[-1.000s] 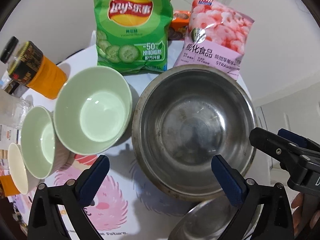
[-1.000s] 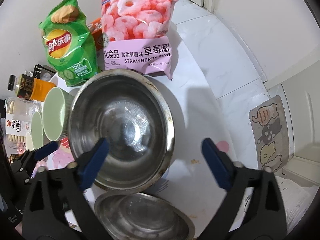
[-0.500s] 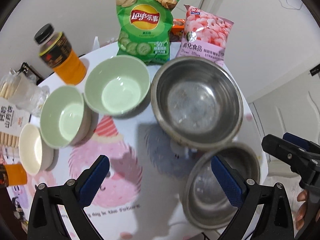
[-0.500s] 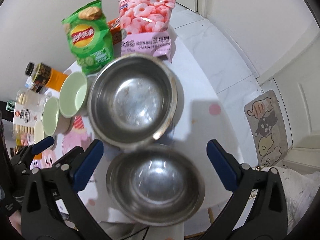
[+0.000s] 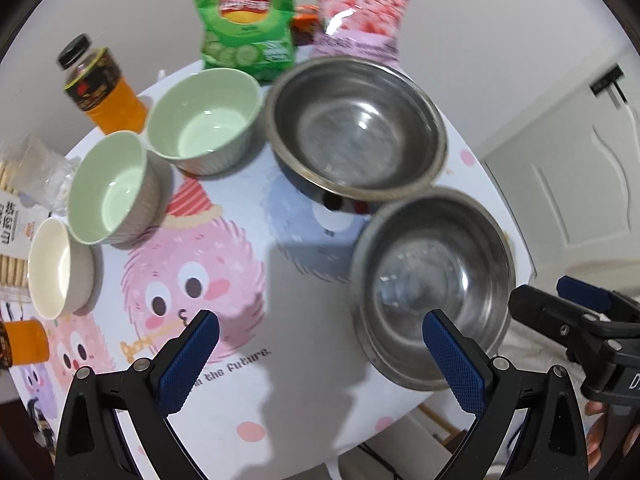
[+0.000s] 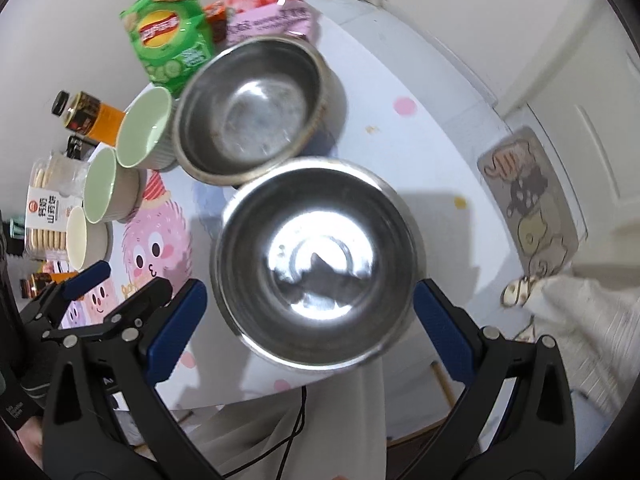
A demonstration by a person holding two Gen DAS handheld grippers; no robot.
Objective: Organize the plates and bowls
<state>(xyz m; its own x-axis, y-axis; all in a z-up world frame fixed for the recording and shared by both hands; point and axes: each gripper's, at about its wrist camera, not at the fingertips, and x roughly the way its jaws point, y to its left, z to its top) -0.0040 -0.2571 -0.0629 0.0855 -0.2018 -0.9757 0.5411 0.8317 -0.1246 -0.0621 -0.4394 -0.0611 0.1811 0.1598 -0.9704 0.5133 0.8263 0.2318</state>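
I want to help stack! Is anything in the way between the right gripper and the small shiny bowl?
Nothing visible. The right gripper is open, and the small steel bowl sits just ahead of its fingers, empty.

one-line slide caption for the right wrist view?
Open right gripper above smaller steel bowl near table edge; larger steel bowl behind.

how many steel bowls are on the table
2. The larger steel bowl sits at the far side, in front of the snack bags. The smaller steel bowl sits nearer, at the table's right edge. None appears hidden.
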